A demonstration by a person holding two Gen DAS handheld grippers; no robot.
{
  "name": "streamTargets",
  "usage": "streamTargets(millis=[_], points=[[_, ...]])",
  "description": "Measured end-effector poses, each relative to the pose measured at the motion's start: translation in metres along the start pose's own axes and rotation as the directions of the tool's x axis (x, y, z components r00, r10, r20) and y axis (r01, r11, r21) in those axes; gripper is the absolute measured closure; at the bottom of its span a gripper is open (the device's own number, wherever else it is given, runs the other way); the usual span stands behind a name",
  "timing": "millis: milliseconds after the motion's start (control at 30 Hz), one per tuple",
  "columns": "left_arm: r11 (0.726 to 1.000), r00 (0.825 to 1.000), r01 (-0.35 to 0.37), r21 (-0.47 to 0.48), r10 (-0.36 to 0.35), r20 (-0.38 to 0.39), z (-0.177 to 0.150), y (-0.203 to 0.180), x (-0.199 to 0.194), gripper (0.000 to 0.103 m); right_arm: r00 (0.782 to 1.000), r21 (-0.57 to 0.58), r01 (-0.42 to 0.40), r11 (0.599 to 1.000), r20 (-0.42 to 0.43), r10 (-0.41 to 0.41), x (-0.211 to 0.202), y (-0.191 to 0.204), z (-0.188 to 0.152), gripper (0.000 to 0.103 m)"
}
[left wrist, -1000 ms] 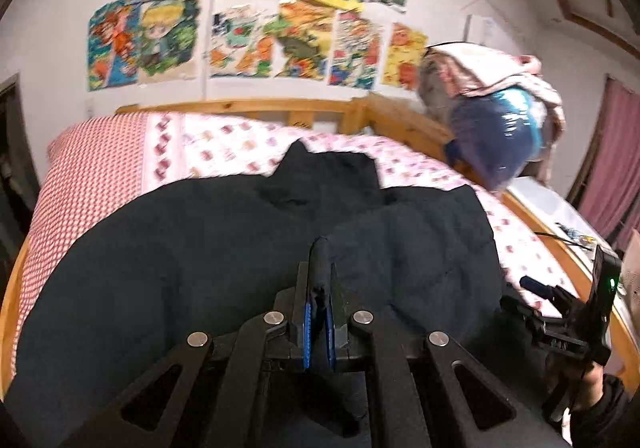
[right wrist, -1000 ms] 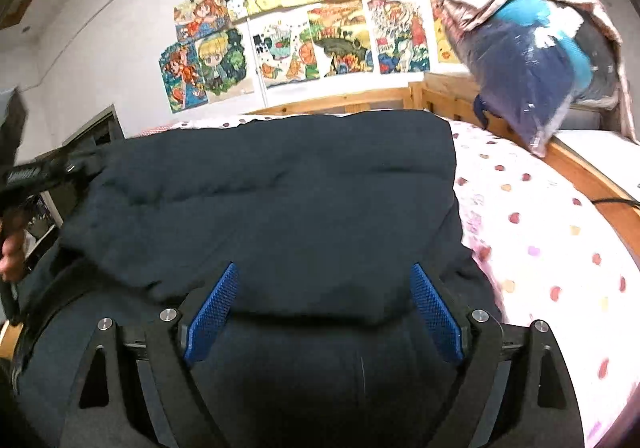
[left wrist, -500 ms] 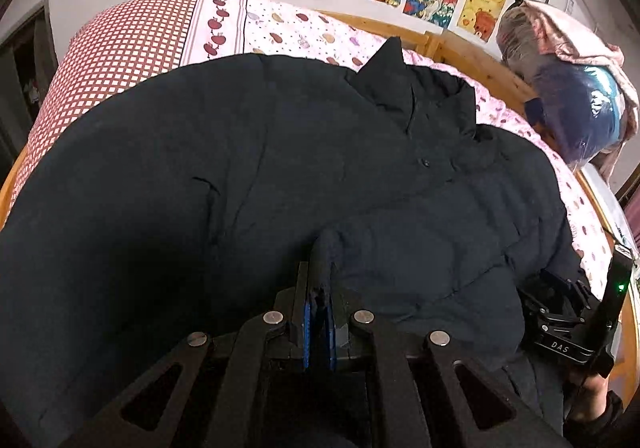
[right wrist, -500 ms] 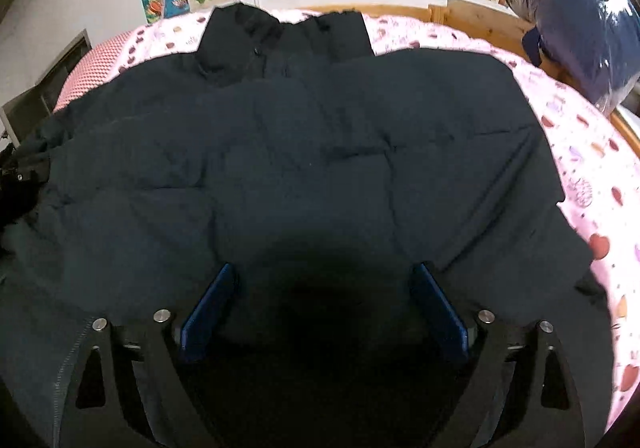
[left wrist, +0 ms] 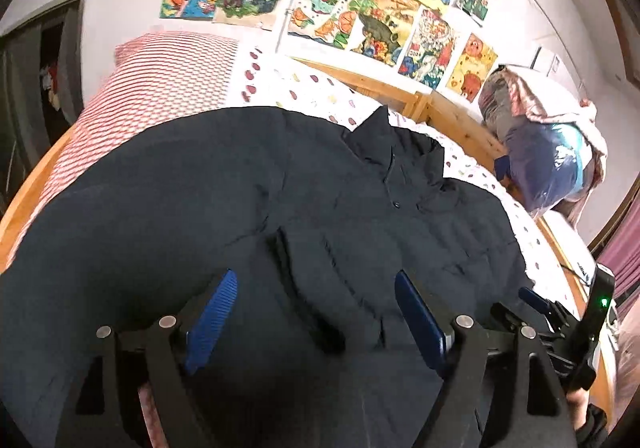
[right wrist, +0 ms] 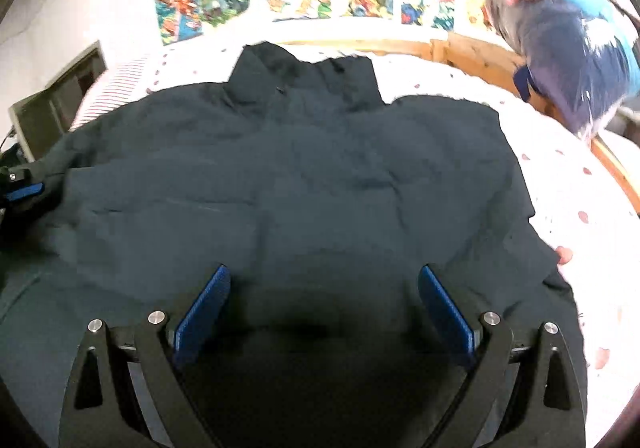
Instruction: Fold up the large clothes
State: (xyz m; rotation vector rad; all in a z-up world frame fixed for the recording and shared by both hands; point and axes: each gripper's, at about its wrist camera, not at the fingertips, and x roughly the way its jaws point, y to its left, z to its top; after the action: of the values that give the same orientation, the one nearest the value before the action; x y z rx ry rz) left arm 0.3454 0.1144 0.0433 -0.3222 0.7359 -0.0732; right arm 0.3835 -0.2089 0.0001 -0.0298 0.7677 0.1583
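Dark navy padded jacket (left wrist: 248,208) lies spread flat across the bed, collar toward the headboard, quilted surface puffy with soft creases and one small button showing below the collar. Bedsheet (left wrist: 304,84) is white with small coloured spots; a red-and-white checked pillow (left wrist: 160,80) sits at the head. Wooden bed frame (left wrist: 452,120), pale pine. Glossy plastic-wrapped blue bundle (right wrist: 572,60) under a pinkish cloth rests on the frame's corner. Cartoon posters (left wrist: 352,4) on the white wall.

Left gripper (left wrist: 316,312) stands wide apart, ribbed blue pads (left wrist: 212,320) clear of the fabric; its jaws have just been opening, and a fold of jacket lies loose between them, not pinched. A second ago they were clamped tight on that fabric. Right gripper (right wrist: 324,304) also spread wide, having just opened a little further, nothing gripped, jacket below it. The jacket hung lifted earlier; now it is laid down.

Jacket's lower hem is hidden behind the gripper bodies. Right wrist view is blurred. A sleeve cuff of the person is barely visible at the left view's corner.
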Motion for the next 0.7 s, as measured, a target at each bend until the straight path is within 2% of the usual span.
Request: streamTargets(millis=[200, 333, 500, 600, 700], points=[[0.995, 0.997, -0.023, -0.094, 0.029, 0.071, -0.036, 0.032, -0.064, 0.015, 0.993, -0.002, -0.118, 0.993, -0.008, 0.118, -0.029, 0.028, 0.004, 0.010], [0.981, 0.989, -0.088, -0.171, 0.108, 0.106, -0.064, 0.060, -0.101, 0.013, 0.978, -0.027, -0.205, 0.978, 0.014, 0.206, -0.054, 0.055, 0.006, 0.010], [0.940, 0.978, -0.105, -0.323, 0.156, 0.135, -0.096, 0.097, -0.131, 0.008, 0.969, -0.074, -0.237, 0.969, 0.054, 0.241, -0.069, 0.090, 0.013, 0.010], [0.909, 0.977, -0.081, -0.409, 0.154, 0.149, -0.110, 0.116, -0.133, 0.007, 0.973, -0.111, -0.210, 0.971, 0.073, 0.219, -0.064, 0.110, 0.017, 0.010], [0.863, 0.972, -0.083, -0.499, 0.180, 0.149, -0.123, 0.132, -0.124, 0.007, 0.980, -0.121, -0.172, 0.978, 0.075, 0.182, -0.050, 0.125, 0.018, 0.010]])
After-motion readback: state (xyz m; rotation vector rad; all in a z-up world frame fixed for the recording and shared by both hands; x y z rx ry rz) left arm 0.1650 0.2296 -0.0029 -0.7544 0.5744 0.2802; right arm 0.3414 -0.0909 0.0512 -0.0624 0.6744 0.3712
